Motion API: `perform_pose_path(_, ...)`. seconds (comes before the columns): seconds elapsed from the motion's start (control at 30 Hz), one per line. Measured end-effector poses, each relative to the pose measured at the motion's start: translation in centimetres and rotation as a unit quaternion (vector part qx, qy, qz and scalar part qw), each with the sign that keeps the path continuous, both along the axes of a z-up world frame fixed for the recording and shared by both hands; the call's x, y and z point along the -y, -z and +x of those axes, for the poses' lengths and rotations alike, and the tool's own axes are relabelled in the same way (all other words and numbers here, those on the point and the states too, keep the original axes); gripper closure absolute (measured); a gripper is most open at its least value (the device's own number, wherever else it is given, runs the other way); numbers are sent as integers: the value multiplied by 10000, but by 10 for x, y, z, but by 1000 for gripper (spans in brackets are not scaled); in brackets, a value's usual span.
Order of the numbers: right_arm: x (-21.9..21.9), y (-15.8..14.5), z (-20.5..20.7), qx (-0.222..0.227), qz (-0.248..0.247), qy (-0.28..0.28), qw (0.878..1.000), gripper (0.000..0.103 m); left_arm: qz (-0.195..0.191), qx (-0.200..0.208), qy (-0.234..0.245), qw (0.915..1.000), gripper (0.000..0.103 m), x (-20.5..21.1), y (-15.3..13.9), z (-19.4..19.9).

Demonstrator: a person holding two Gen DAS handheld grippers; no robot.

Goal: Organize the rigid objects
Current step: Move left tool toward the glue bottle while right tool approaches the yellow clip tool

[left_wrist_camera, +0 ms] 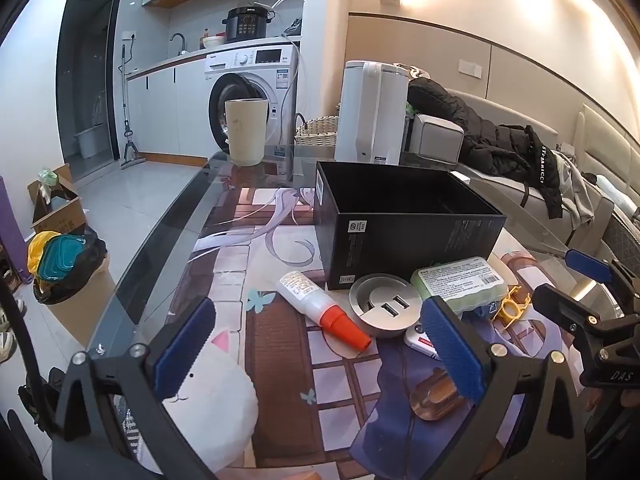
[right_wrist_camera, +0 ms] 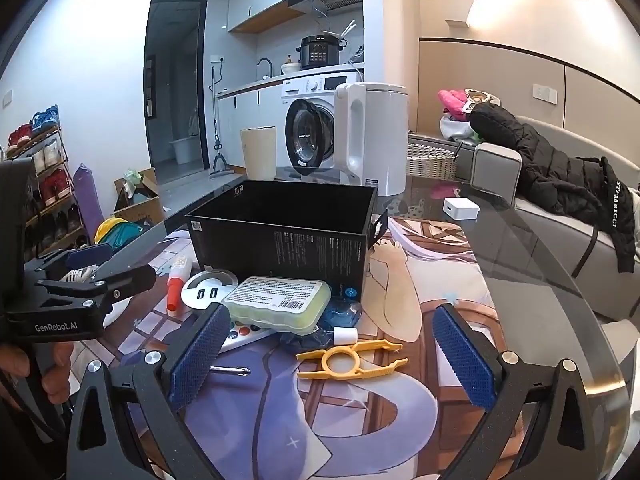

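We are just starting. Our left gripper point(left_wrist_camera: 316, 344) and right gripper point(right_wrist_camera: 332, 356) both hang over the table with jaws spread wide and nothing in them. The little things lie in a heap right in front of the empty black box point(right_wrist_camera: 280, 232). Next, we think, we grab the yellow tool point(right_wrist_camera: 352, 360), nearest our right gripper.

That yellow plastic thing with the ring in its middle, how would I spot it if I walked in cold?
Start at the open black cardboard box on the glass table. Look at the clutter in front of it, past the pale green packet with a barcode label. The flat yellow plastic tool lies nearest the table's edge, the only yellow piece, with two prongs at each end.
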State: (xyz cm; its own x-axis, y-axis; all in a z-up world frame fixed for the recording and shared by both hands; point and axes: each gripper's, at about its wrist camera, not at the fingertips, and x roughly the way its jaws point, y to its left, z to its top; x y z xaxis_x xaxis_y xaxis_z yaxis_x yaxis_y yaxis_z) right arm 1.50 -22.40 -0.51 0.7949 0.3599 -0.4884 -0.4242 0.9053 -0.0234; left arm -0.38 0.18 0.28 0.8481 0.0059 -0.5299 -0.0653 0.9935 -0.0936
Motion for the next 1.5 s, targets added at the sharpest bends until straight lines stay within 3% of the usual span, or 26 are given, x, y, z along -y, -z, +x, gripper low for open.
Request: perform_pose_path(1.5, 1, 3, 1, -108, -53, -11, 9999, 0, 50, -11, 33, 10000, 0, 3, -1, 0)
